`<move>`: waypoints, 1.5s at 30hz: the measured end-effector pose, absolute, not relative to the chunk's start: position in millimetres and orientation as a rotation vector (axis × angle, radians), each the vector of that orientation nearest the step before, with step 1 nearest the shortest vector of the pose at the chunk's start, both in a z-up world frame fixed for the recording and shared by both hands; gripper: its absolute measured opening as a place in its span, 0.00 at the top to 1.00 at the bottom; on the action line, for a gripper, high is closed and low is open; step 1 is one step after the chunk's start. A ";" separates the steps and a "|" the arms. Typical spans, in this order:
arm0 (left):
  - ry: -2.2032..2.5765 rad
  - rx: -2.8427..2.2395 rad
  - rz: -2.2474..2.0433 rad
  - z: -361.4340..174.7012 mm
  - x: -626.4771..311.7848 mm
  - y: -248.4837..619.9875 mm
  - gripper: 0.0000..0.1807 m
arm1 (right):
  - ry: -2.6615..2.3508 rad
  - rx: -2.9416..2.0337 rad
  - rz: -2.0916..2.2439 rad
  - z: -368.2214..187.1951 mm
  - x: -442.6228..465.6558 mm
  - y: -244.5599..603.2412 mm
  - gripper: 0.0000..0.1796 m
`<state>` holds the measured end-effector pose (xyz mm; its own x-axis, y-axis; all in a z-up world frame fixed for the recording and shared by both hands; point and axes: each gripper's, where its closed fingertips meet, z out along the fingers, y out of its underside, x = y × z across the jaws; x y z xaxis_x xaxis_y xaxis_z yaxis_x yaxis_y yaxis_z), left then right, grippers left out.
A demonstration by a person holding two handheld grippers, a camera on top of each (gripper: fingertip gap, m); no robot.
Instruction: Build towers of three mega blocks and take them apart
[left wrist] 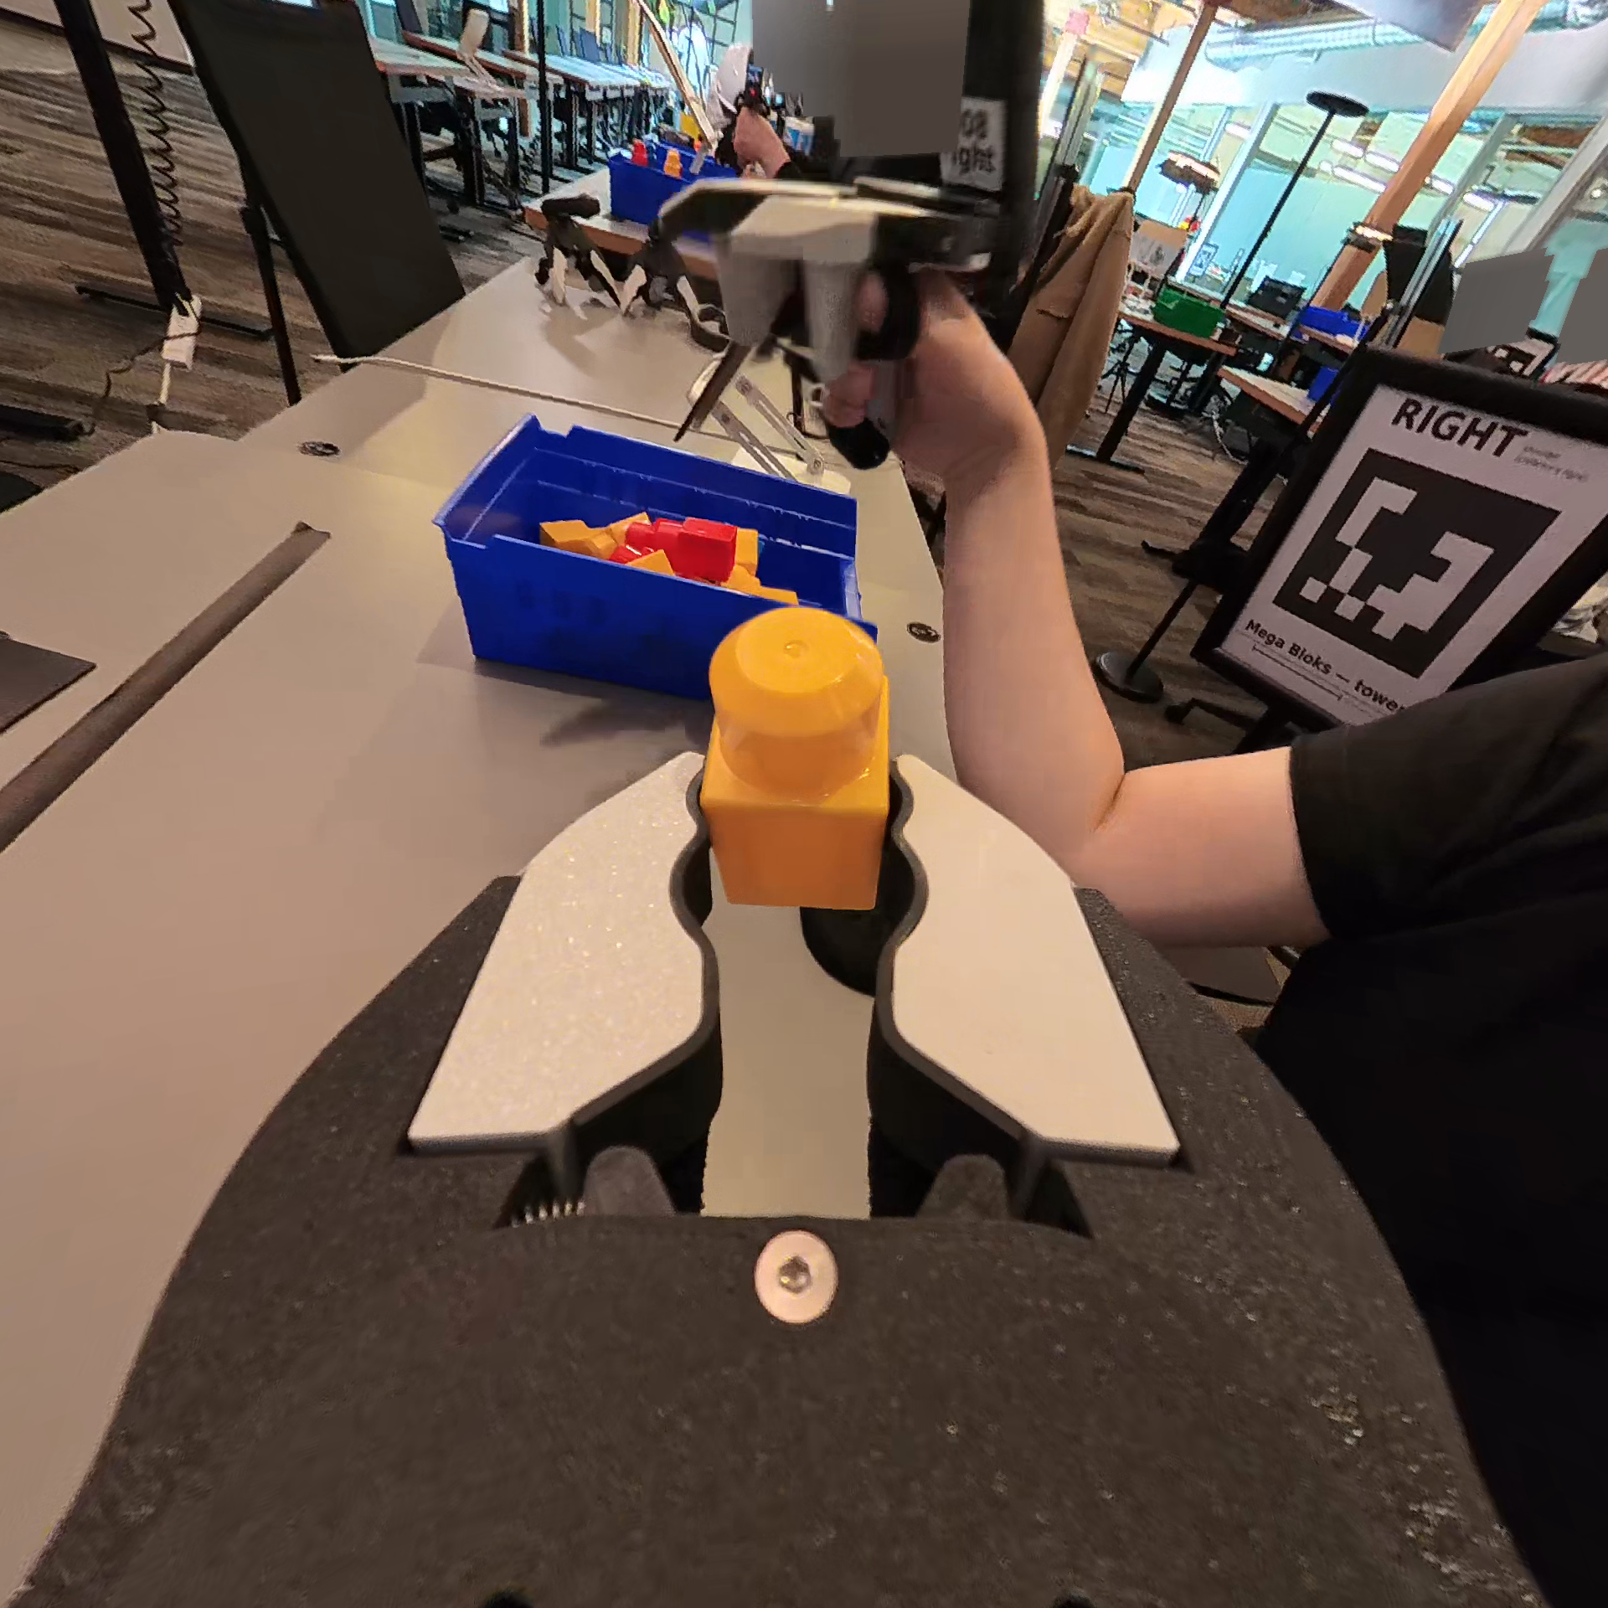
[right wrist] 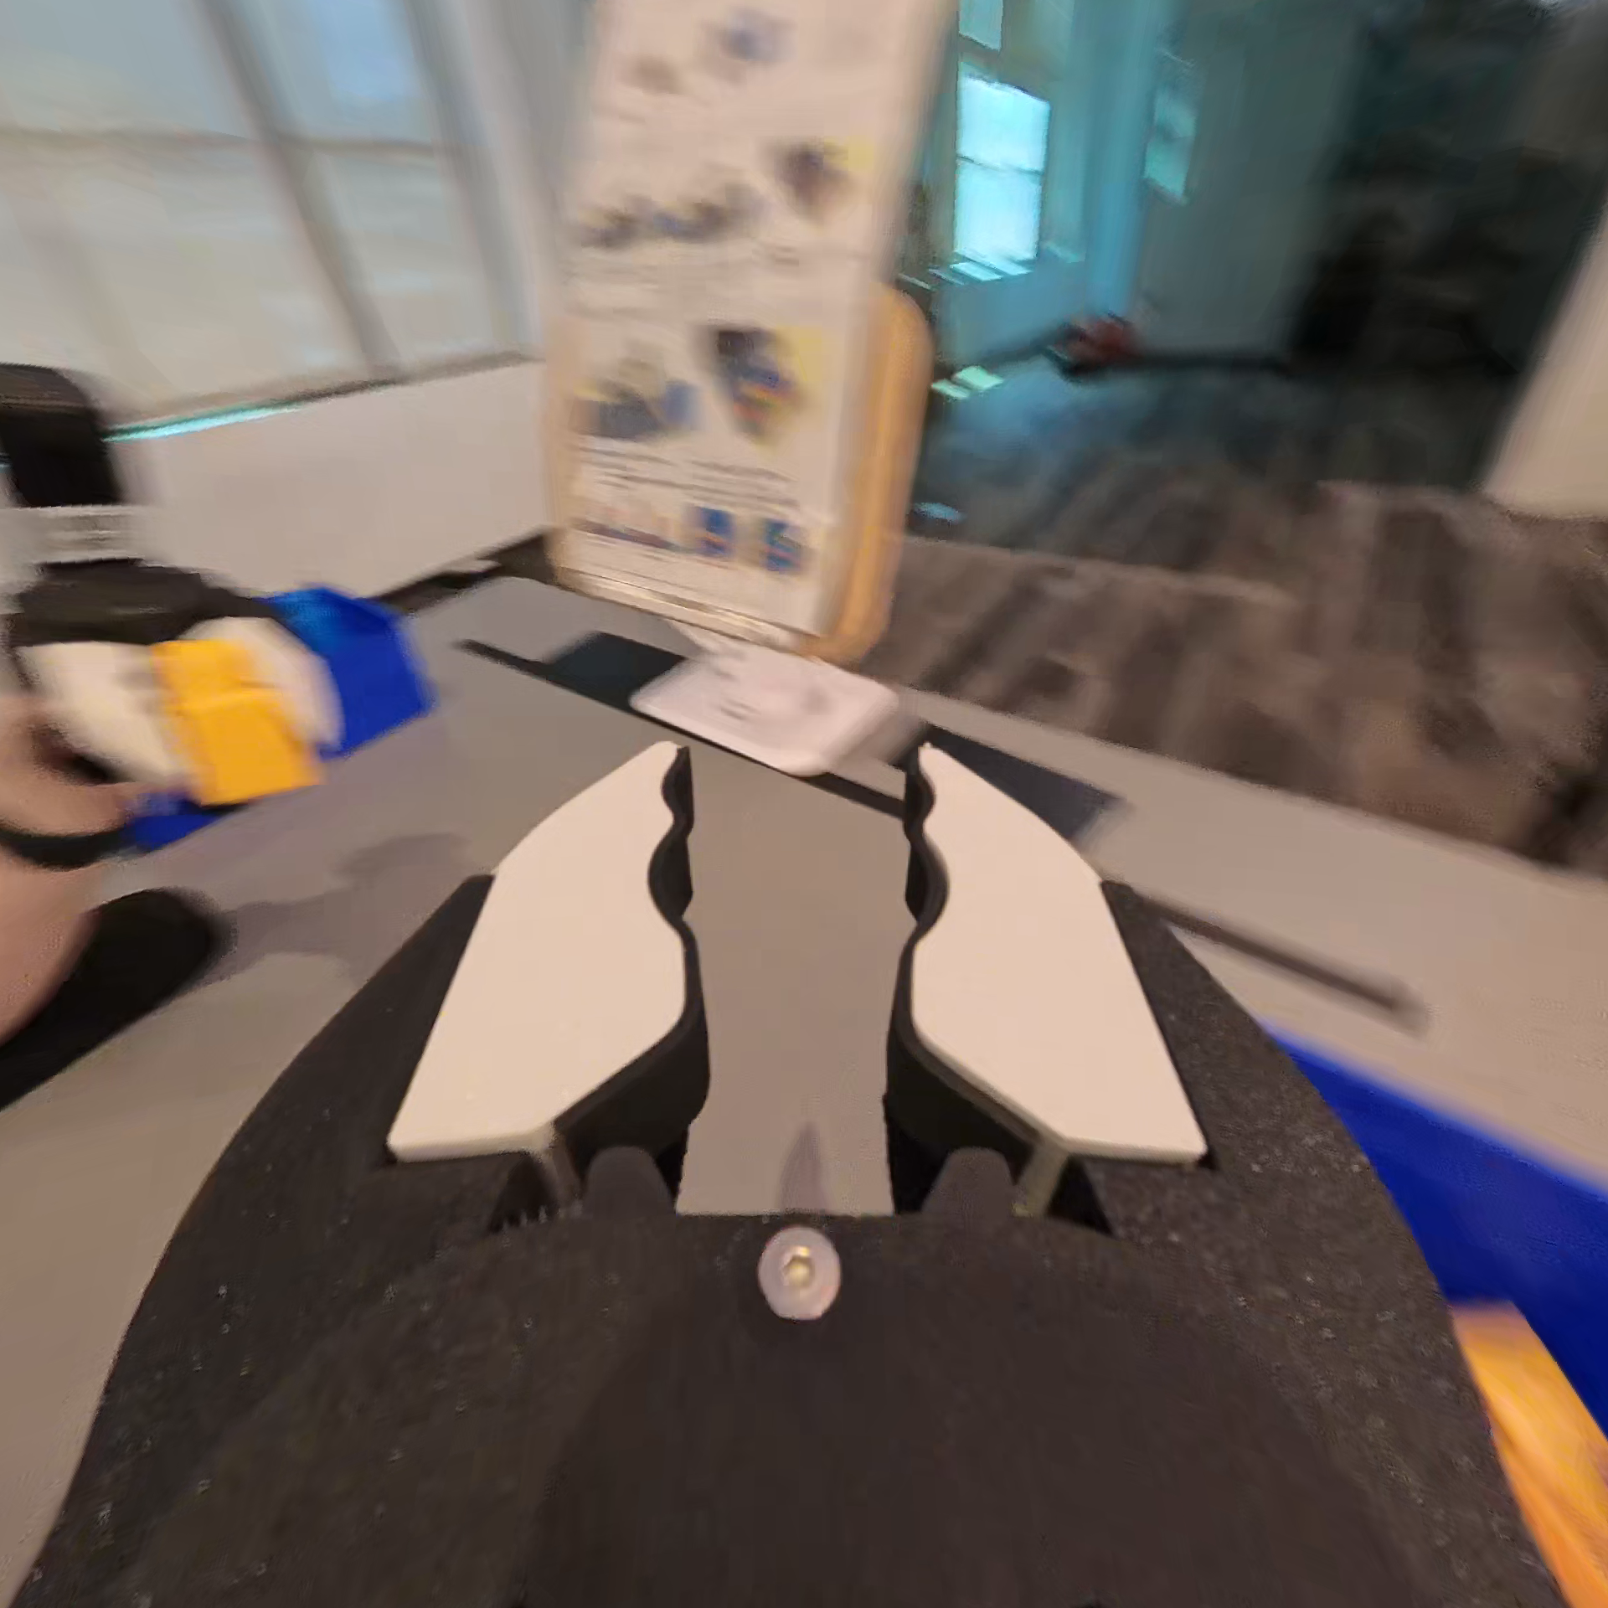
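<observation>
My left gripper (left wrist: 796, 779) is shut on an orange mega block (left wrist: 796, 792) with one round stud up, held above the grey table (left wrist: 261, 783). The same gripper and block (right wrist: 235, 731) show blurred at the left of the right wrist view. My right gripper (right wrist: 796, 766) is open and empty above the table. In the left wrist view it (left wrist: 748, 348) is held high by a hand, above and behind the blue bin (left wrist: 609, 609). The bin holds several red and orange blocks (left wrist: 687, 544).
A framed sign with a black-and-white marker (left wrist: 1410, 557) stands right of the table. A blurred instruction sheet in a stand (right wrist: 722, 304) and a white flat device (right wrist: 774, 713) sit ahead of the right gripper. A blue bin edge (right wrist: 1479, 1175) is at lower right.
</observation>
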<state>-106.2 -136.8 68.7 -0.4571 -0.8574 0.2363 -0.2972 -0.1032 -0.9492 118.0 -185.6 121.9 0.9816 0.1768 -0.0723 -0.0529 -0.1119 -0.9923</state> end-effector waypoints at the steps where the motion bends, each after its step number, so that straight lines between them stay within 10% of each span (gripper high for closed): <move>1: 1.694 -1.263 -1.587 70.8 -106.7 -135.1 0.80 | -0.226 -1.632 0.274 135.4 82.1 -176.8 0.74; 17: 1.678 -1.220 -1.541 78.5 -110.8 -134.2 0.80 | -0.873 -1.781 0.725 103.6 -132.4 -111.0 0.84; 27: 1.647 -1.215 -1.569 88.4 -119.8 -126.6 0.80 | -0.334 -1.278 0.828 187.4 46.5 -225.5 0.84; 36: 1.661 -1.237 -1.570 82.7 -117.7 -127.1 0.82 | 0.682 -1.990 0.103 -17.0 257.3 -269.2 0.84; 45: 1.692 -1.259 -1.554 73.8 -113.8 -128.3 0.82 | 0.616 -1.936 0.005 -6.2 264.7 -254.0 0.74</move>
<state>-113.8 -128.3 73.8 -0.4356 -0.8752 0.2105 -0.2840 -0.0882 -0.9547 264.7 -254.0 -6.2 0.8673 -0.4150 -0.2751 -0.4195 -0.3115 -0.8526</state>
